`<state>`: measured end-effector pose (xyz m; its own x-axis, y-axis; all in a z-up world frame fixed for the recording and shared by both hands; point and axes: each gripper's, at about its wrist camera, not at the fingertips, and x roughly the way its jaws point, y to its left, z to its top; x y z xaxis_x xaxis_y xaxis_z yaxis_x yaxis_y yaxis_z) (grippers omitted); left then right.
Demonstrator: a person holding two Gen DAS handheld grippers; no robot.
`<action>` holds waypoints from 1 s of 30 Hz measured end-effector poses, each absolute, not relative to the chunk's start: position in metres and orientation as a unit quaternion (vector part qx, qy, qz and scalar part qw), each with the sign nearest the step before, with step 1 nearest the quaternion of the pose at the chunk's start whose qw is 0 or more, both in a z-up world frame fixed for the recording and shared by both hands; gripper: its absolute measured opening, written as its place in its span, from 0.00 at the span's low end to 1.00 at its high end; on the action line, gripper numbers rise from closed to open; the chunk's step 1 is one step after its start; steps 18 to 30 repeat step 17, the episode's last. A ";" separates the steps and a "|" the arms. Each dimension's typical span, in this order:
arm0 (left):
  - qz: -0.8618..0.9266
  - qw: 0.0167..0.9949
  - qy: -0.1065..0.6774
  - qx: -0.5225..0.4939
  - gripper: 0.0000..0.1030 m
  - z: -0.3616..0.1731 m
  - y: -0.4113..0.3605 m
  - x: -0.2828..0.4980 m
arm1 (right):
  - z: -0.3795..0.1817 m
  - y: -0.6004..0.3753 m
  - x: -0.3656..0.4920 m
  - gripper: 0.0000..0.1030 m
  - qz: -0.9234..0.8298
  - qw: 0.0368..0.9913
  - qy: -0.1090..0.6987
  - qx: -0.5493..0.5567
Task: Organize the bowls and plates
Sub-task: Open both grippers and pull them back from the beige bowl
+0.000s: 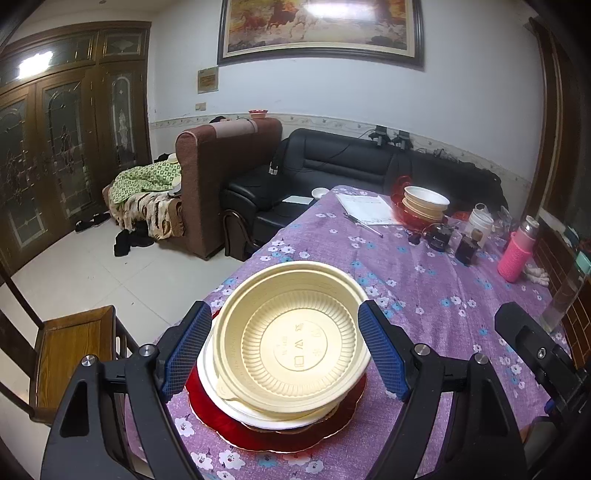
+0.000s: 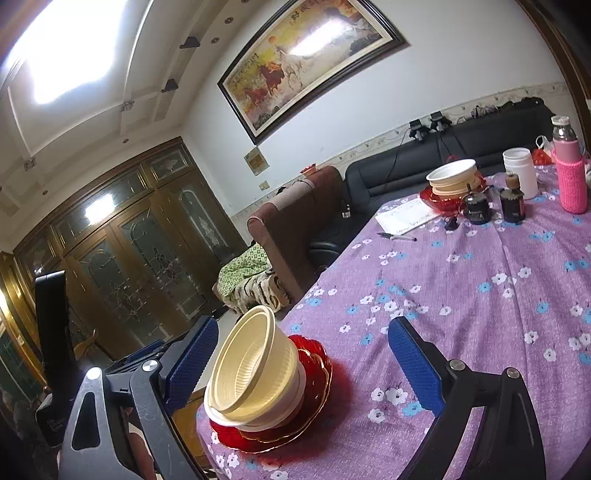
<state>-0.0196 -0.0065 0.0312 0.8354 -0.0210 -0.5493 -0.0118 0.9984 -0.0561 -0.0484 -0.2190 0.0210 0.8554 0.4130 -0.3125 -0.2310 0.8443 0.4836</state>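
Left wrist view is showing the left gripper (image 1: 284, 347) standing open around the tilted cream bowl (image 1: 291, 339), holding nothing, so a bump risks toppling it.

We count two stacks of tableware on the purple floral tablecloth (image 1: 424, 295). The near stack (image 1: 288, 354) has one cream bowl (image 1: 295, 332) on top, one white bowl (image 2: 218, 415) under it, and at least two red plates (image 2: 314, 373) at the bottom, one of them gold-rimmed. The far stack (image 1: 424, 203) shows one white bowl on top, two cream bowls beneath, and red dishes whose number we cannot tell. Also one pen (image 2: 400, 237), one sheet of paper (image 1: 365, 208), one white jar (image 2: 521, 171), one pink-sleeved bottle (image 2: 570, 173), two small dark containers (image 2: 511, 201), and one framed painting (image 1: 321, 26).
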 end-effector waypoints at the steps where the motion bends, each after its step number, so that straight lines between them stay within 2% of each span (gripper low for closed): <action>1: -0.002 0.958 0.287 -0.030 0.80 0.031 -0.006 -0.019 | 0.021 -0.219 -0.048 0.92 0.170 0.937 0.209 0.222; 30: -0.001 0.958 0.283 -0.037 0.83 0.028 -0.006 -0.019 | 0.010 -0.230 -0.038 0.92 0.158 0.927 0.229 0.253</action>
